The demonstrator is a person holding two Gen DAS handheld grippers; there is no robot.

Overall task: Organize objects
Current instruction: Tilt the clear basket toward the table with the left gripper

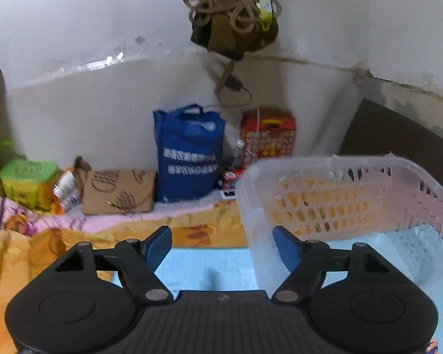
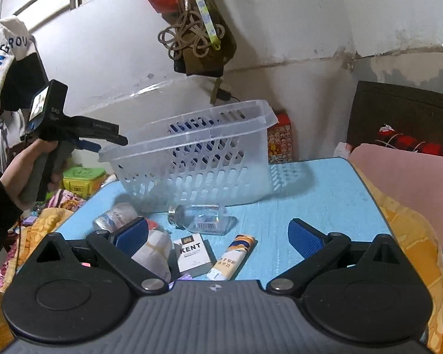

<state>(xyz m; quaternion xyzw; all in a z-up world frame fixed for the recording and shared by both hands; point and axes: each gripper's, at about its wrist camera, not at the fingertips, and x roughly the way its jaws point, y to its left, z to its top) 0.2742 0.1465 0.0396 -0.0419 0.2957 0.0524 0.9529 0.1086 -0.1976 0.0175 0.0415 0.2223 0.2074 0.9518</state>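
A: Item one, the worktop (image 2: 310, 194): a light-blue surface. We see its right edge meeting an orange blanket (image 2: 404, 221), and its left edge dropping to bedding.

B: Item two, the basket (image 2: 192, 153): clear plastic, slotted walls, standing at the far middle of the worktop, its long axis running left to right. It looks empty to us.

A: Item three, the loose goods, all near-side of the basket: a glass bottle (image 2: 200, 216) lying on its side, long axis left-right; a crushed plastic bottle (image 2: 115, 215) to its left; a Kent pack (image 2: 193, 255); a tube (image 2: 233, 256) pointing far-right; a white wad (image 2: 153, 253).

B: Item four, the right hand-held gripper (image 2: 218, 236): jaws wide, nothing between them, directly over those goods. We judge it the nearer hand for any pick.

A: Item five, the left hand-held gripper (image 1: 221, 246): jaws parted and holding nothing, up at the basket's left rim, clear of the goods.

B: Open room: bare worktop to the right of the tube, and the basket mouth unobstructed.
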